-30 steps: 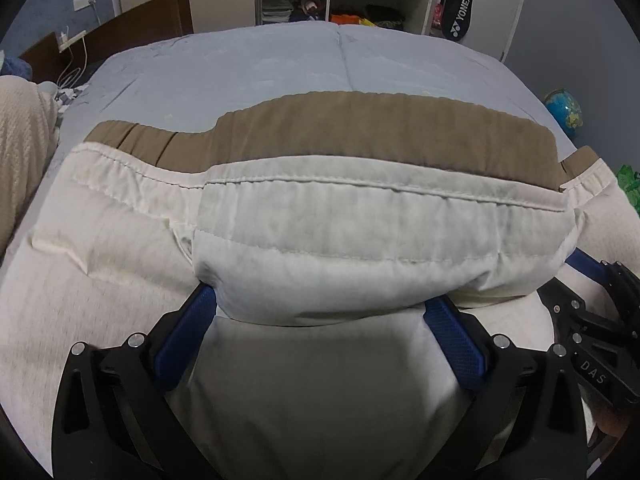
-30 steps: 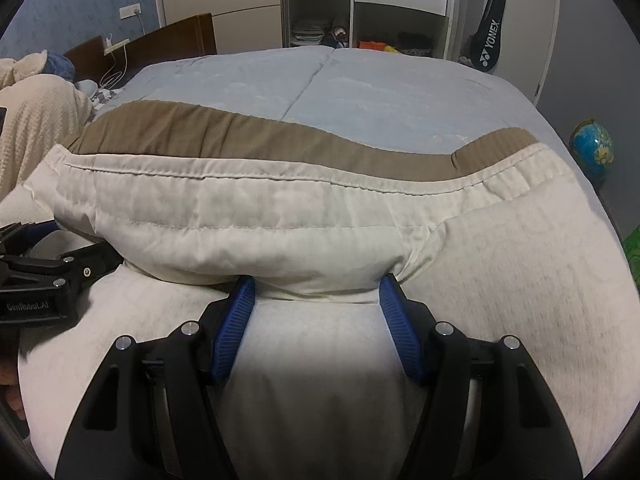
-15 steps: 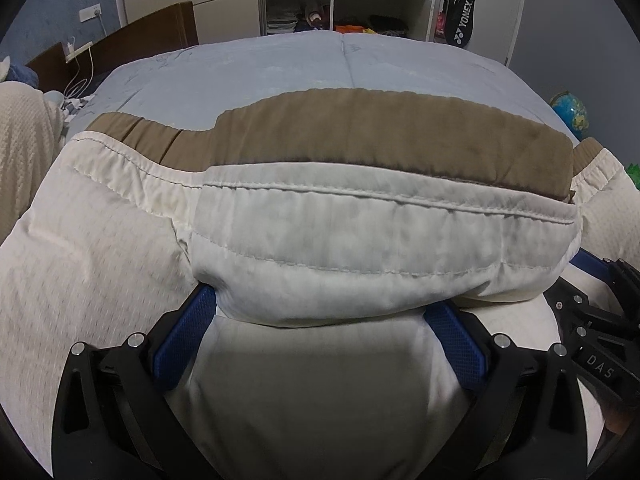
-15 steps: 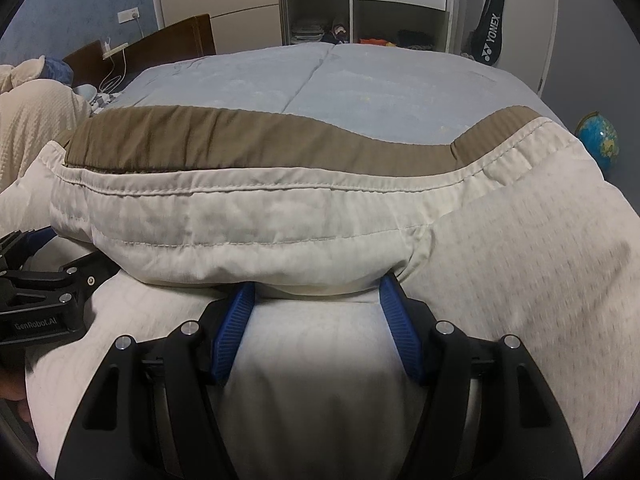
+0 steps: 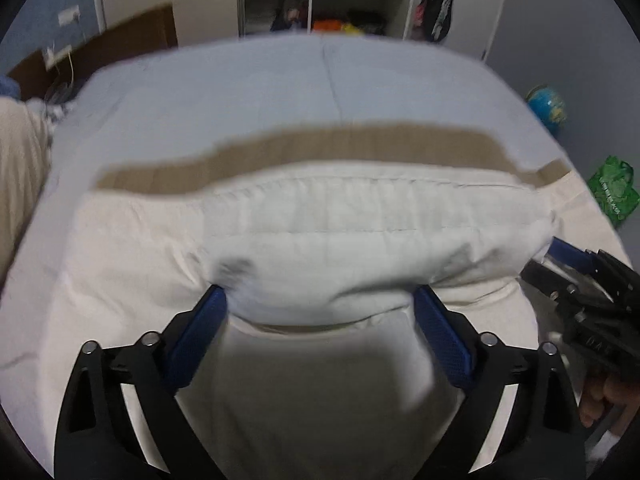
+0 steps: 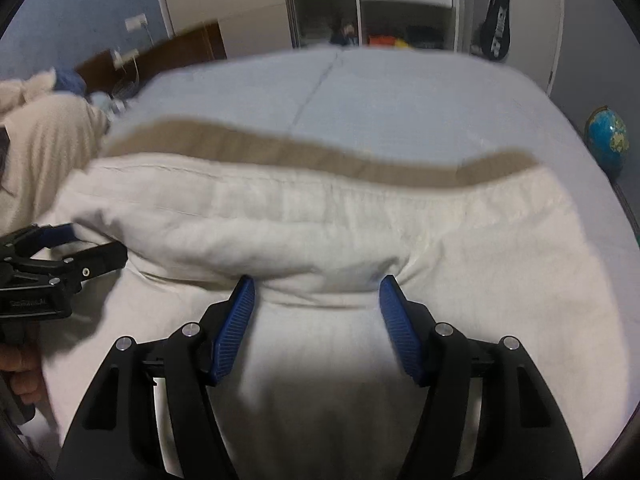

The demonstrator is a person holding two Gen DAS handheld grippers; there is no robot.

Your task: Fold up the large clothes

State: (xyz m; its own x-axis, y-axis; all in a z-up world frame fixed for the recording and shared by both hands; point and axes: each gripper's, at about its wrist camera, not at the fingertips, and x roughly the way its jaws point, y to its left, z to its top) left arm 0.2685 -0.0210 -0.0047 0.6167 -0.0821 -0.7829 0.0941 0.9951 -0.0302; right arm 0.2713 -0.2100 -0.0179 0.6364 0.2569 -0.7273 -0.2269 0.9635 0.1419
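The cream garment (image 5: 360, 248) lies spread over the pale blue bed (image 5: 280, 92), its near edge gathered into a thick roll with a tan band (image 5: 340, 148) showing along the far side at twelve o'clock. Compared with a second ago, both views have lifted and blurred, and the roll sits higher against the bed, so I judge the two hands are raising the bunched edge together to carry it forward into a fold.

The left gripper (image 5: 320, 308) has the roll squeezed between its blue pads (image 5: 444, 344), and its jaws are closing a little on that cloth, having stood wider just before. The right gripper (image 6: 318, 300) holds the same roll at an unchanged width, cloth pinched between its pads (image 6: 236, 320).

In the left view the right gripper shows at three o'clock; in the right view the left one sits at nine o'clock, with a person's fingers (image 6: 20, 376) below it.

A globe (image 6: 606, 140) stands on the floor at two o'clock, and a wardrobe (image 6: 400, 4) fills twelve o'clock.

The tightening left grip suggests the lift is under way and the fold not yet laid.
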